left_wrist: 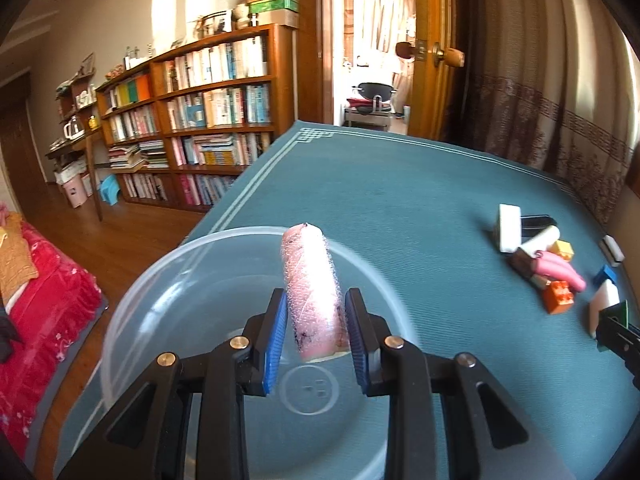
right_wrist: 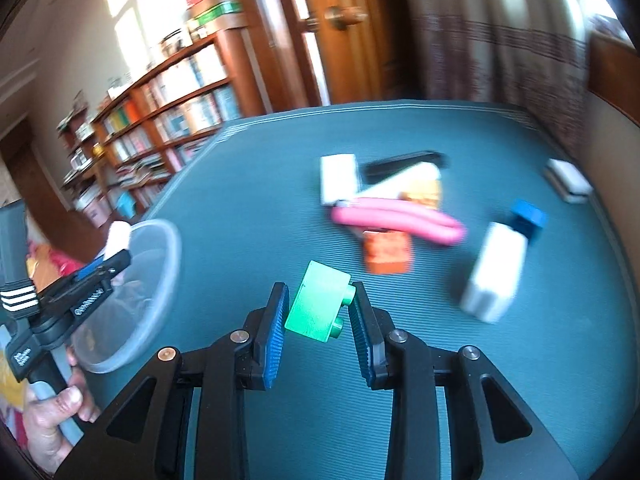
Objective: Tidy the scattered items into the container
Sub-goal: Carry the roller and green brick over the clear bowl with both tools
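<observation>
Left gripper clamps pink roll | right gripper clamps green block | pile blurred

Bowl left on mat — scattered items right.

The left gripper is clamped on a pink roll, its blue pads pressed against both sides. The right gripper grips a green block, tilted between the fingers. A bare hand wraps the left gripper's handle, probably the left hand, though blur obscures it.
</observation>
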Demonstrator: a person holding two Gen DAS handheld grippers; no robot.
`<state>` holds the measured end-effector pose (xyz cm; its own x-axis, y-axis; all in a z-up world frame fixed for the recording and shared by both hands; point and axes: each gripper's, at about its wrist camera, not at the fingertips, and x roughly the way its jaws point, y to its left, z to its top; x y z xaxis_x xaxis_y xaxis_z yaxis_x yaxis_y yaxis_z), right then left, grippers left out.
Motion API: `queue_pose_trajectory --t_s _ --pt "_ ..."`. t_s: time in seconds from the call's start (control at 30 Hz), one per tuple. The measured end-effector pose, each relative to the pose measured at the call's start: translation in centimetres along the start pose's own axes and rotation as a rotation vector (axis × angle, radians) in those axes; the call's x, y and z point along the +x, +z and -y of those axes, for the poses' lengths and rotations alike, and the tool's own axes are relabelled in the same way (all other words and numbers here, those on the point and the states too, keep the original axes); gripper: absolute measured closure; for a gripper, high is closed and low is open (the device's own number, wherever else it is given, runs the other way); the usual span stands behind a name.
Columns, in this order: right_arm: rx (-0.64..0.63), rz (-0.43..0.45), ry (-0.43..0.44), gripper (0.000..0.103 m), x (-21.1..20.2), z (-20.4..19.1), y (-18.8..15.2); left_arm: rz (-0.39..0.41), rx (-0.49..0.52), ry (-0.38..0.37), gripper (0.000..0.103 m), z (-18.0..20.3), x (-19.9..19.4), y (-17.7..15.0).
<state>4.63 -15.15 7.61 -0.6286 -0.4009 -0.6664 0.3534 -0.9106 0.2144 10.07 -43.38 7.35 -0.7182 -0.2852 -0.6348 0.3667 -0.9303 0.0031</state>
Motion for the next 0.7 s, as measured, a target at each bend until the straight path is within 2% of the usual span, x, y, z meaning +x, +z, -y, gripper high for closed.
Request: queue_pose_trajectory --t_s 0.37,0.7 --pt "-0.125 -0.033 0.145 0.069 3.3 -9.9 1.6 -0.025 -0.045 0.04 0.07 -4.6 0.7 -0.8" --pt "-0.178 -0.075 0.189 0.069 6.5 -14.2 2.0 -0.038 -0.072 0.052 0.07 -6.6 1.4 -1.0"
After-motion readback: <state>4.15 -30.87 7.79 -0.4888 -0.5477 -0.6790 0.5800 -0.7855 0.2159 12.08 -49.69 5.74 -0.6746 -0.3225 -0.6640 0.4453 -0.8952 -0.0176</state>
